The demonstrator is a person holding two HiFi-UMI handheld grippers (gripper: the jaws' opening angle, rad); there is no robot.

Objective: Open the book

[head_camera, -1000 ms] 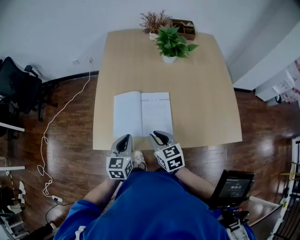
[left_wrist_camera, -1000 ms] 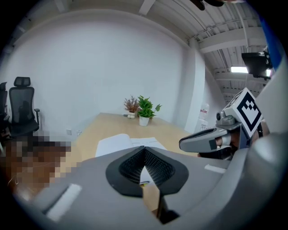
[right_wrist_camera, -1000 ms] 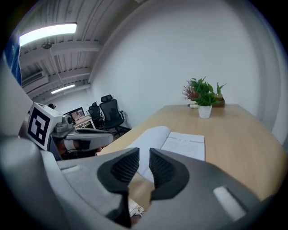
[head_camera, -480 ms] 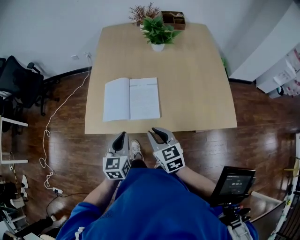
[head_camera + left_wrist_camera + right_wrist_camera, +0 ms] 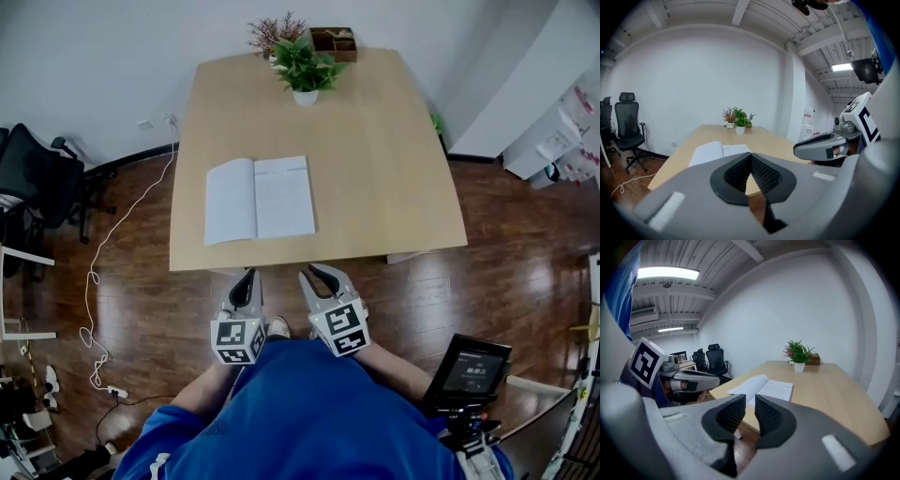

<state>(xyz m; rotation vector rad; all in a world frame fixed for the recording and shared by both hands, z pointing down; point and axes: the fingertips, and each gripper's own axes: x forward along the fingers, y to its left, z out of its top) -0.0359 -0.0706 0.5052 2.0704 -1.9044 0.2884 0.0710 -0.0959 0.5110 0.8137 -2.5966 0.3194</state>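
The book (image 5: 260,199) lies open and flat on the wooden table (image 5: 384,150), white pages up, near the front left. It also shows in the left gripper view as the book (image 5: 721,151) and in the right gripper view as the book (image 5: 761,387). Both grippers hang over the floor in front of the table edge, apart from the book. My left gripper (image 5: 247,280) is shut and empty, its pads meeting at the tip (image 5: 750,157). My right gripper (image 5: 318,276) shows a narrow gap (image 5: 750,401) with nothing in it, and its jaws are closing.
A potted green plant (image 5: 302,67), a dried plant and a wooden box (image 5: 335,42) stand at the table's far edge. A black office chair (image 5: 37,183) and a white cable (image 5: 103,253) are on the left floor. A small screen (image 5: 466,375) stands at the lower right.
Both grippers have drawn back from the table's front edge and now hang over the floor. The book has stayed open in place.
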